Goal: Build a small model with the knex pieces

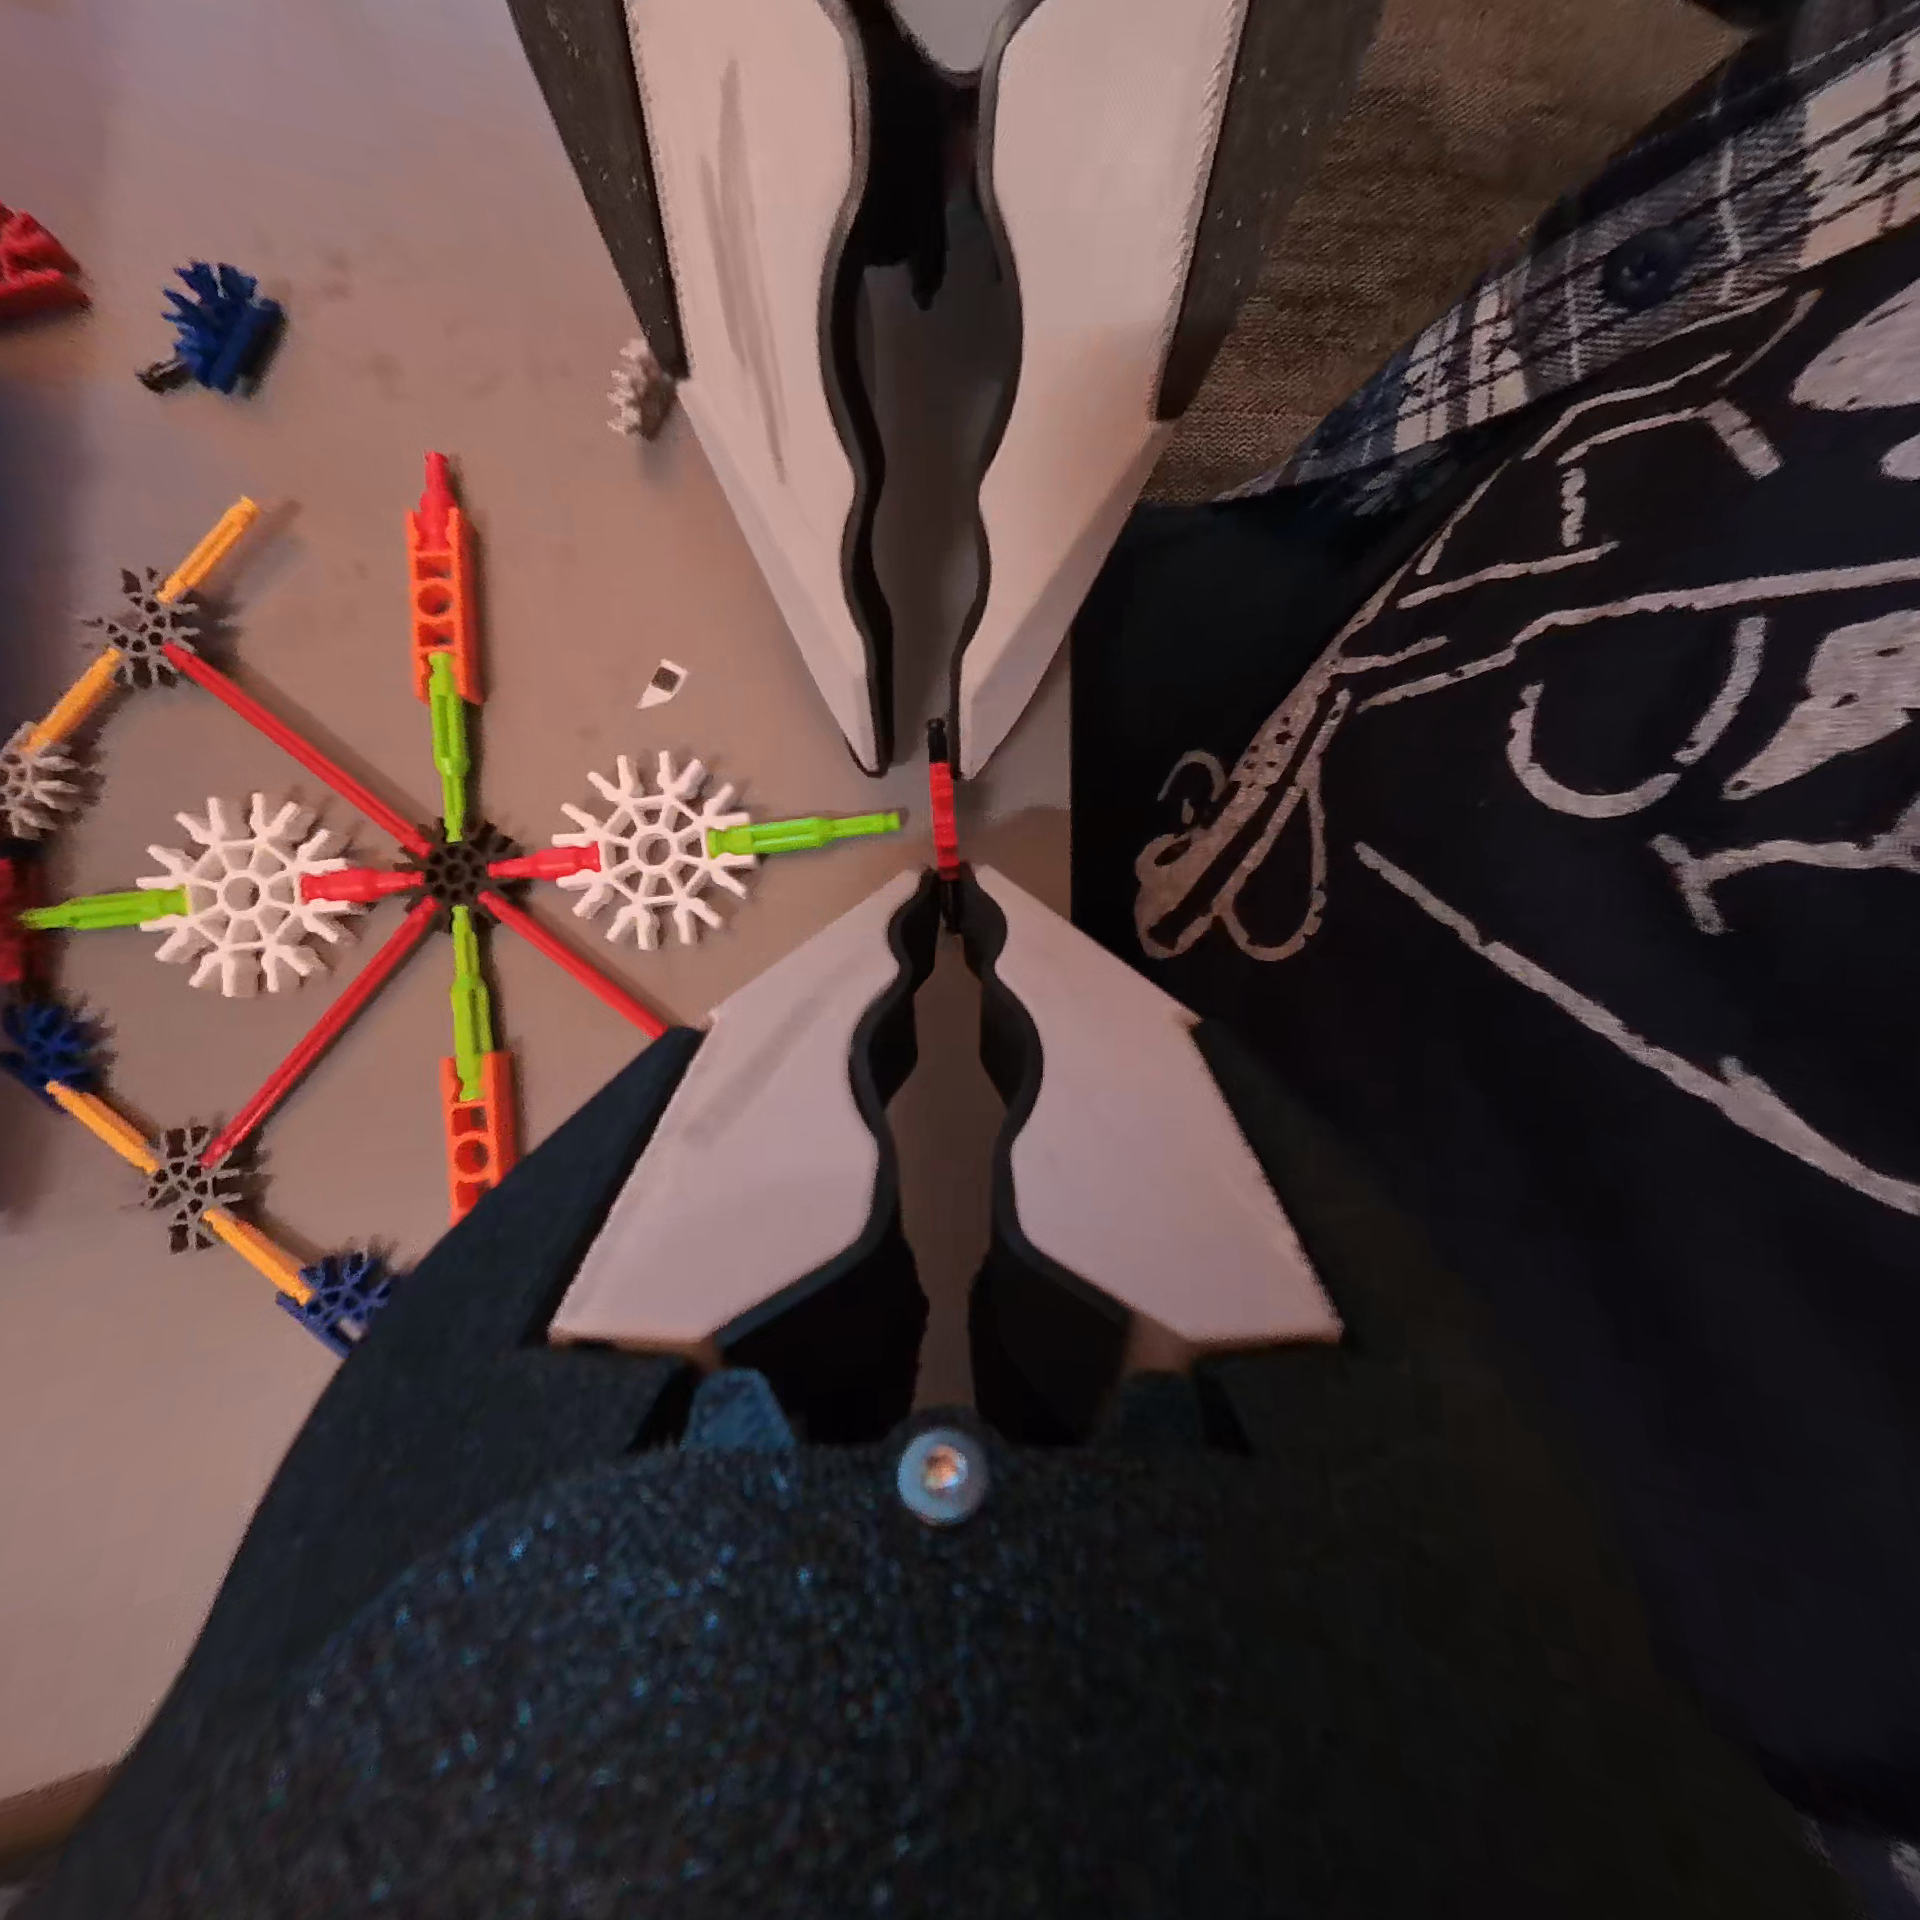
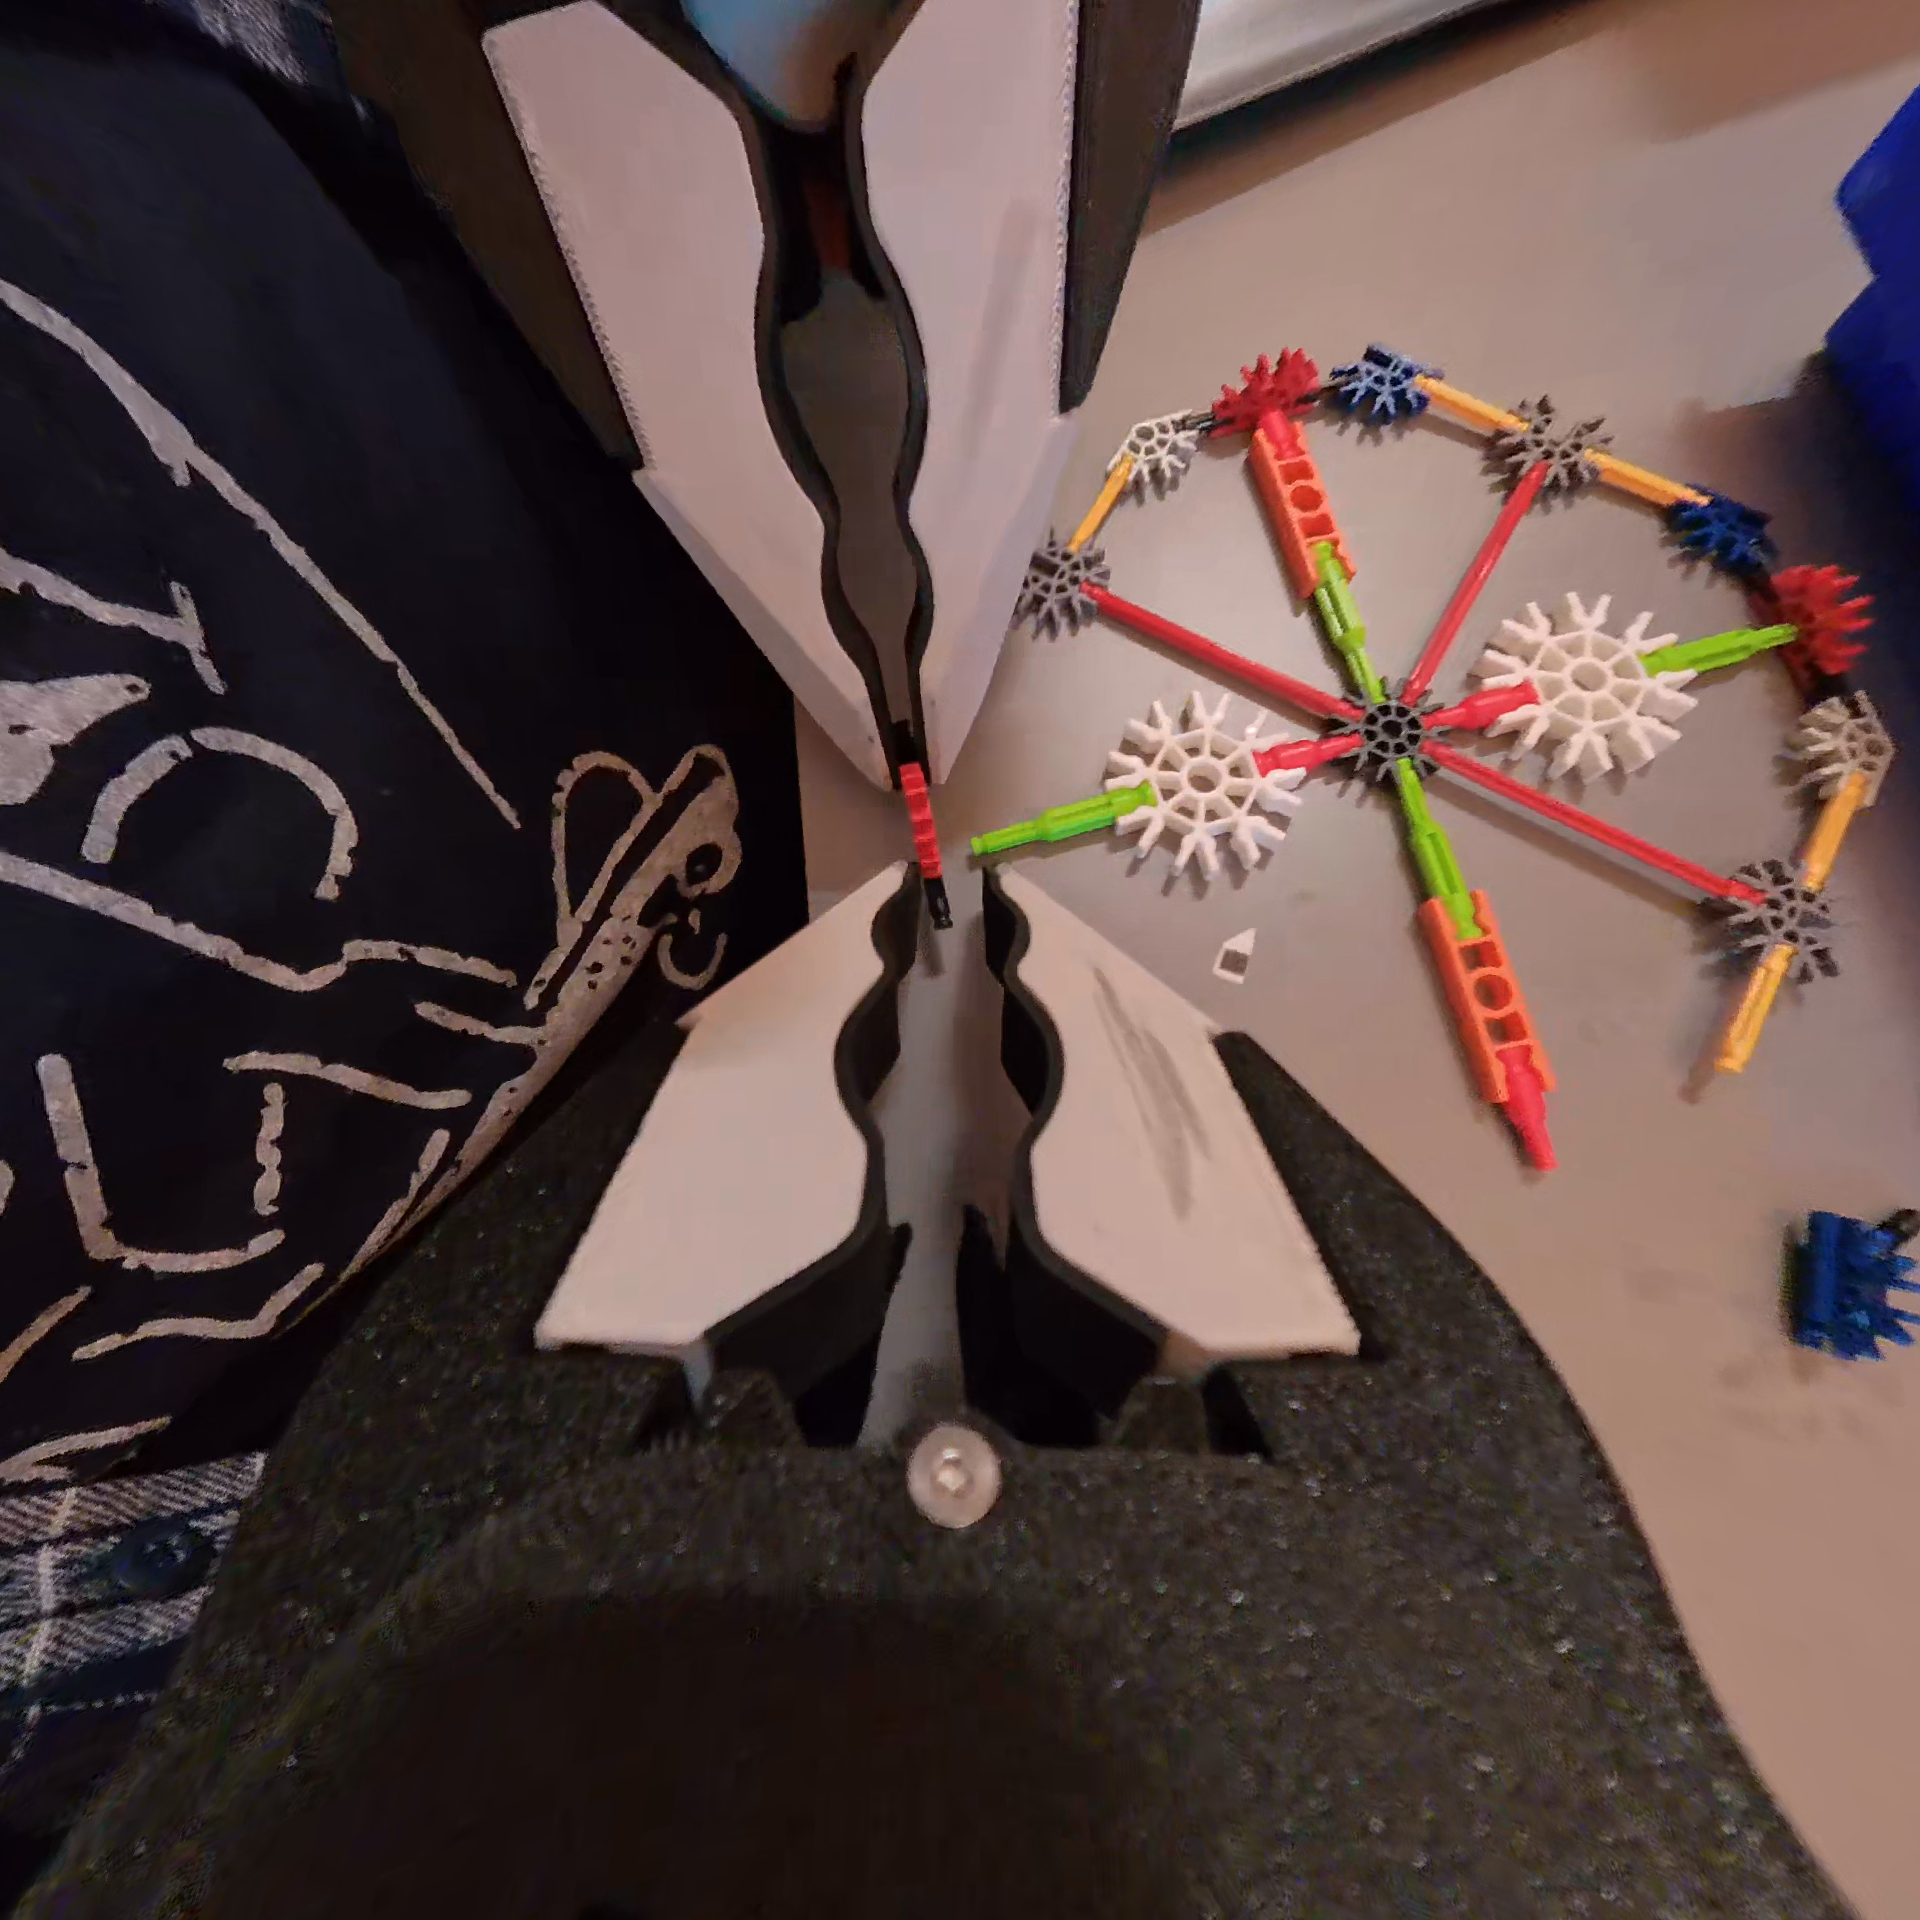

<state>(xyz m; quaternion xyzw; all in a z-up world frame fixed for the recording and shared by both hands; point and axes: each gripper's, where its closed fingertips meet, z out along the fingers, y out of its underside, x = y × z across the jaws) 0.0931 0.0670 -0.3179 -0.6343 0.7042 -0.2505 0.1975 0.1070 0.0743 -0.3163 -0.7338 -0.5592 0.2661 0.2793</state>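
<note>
A small red connector (image 1: 943, 821) with a short black rod through it hangs between the two grippers, which meet tip to tip above the table edge. My left gripper (image 1: 948, 883) is shut on one end of it. It shows from above in the right wrist view (image 2: 912, 769), clamped on the red connector (image 2: 920, 821). My right gripper (image 2: 945, 878) is slightly open. The black rod tip (image 2: 940, 909) sits between its fingers, against the left pad. In the left wrist view the right gripper (image 1: 923, 764) comes in from the top.
A flat wheel of coloured rods with a black hub (image 1: 454, 868) (image 2: 1390, 727) and two white snowflake connectors lies on the tan table (image 1: 156, 1507). A loose blue connector (image 1: 218, 327) (image 2: 1849, 1294) lies nearby. A person's dark printed shirt (image 1: 1558, 831) is close beside the grippers. My left and right fingertips are right by each other.
</note>
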